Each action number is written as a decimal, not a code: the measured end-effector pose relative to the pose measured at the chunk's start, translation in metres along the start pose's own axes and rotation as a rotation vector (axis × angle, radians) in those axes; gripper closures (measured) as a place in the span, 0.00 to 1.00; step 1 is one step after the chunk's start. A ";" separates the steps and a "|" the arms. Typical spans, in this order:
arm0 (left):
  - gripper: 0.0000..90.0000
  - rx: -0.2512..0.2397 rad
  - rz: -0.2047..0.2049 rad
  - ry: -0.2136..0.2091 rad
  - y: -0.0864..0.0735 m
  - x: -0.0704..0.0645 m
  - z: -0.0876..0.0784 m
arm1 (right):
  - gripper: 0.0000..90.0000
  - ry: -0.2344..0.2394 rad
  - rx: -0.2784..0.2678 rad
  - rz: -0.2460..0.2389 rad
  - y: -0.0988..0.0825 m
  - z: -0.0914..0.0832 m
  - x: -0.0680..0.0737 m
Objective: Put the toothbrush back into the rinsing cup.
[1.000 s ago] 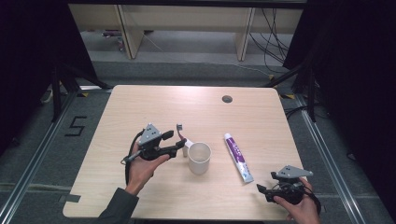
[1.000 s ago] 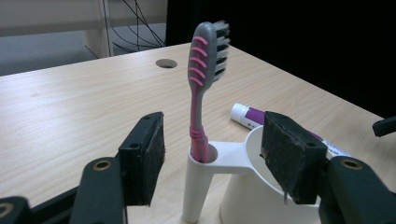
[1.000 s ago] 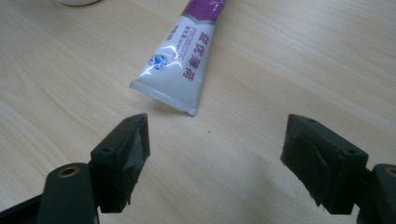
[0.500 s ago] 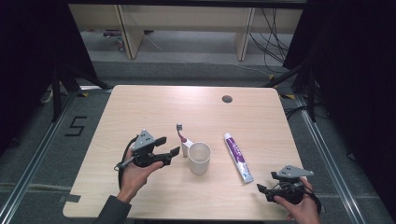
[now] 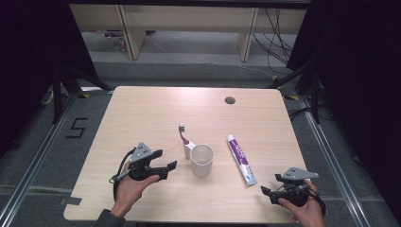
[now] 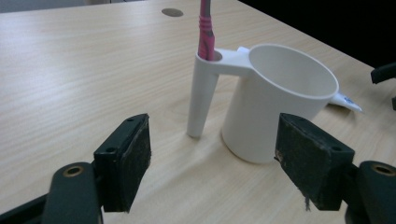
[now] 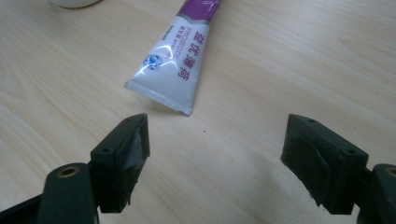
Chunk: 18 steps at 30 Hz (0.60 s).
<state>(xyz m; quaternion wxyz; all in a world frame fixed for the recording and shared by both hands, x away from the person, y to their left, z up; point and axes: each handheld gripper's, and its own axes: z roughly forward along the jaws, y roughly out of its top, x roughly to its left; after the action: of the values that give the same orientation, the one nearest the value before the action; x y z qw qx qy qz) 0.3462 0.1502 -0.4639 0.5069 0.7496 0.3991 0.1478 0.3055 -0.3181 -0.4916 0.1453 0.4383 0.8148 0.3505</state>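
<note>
My left hand-held gripper [image 6: 212,163] has just been opening, empty; the light, rigid cup [image 6: 280,102] tips easily, so grip its wall.

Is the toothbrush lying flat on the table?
No, the toothbrush stands upright in the holder tube on the side of the white cup, as the left gripper view shows.

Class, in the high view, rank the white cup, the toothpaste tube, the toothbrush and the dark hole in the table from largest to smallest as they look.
1. white cup
2. toothpaste tube, longer but narrower, so close to the cup
3. toothbrush, partly hidden in the cup's holder
4. dark hole
</note>
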 end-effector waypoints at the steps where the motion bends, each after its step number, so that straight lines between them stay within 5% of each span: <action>1: 0.29 0.005 0.003 -0.001 -0.002 0.000 -0.001 | 0.26 0.000 0.000 0.000 0.000 0.000 0.000; 18: 0.28 0.055 0.025 -0.014 -0.028 -0.019 -0.012 | 0.26 -0.014 -0.013 -0.032 0.000 0.000 -0.002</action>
<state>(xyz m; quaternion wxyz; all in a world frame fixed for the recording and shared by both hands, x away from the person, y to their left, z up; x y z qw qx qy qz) 0.3144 0.1485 -0.4798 0.4870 0.7693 0.3899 0.1377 0.3064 -0.3197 -0.4915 0.1592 0.4268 0.8184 0.3503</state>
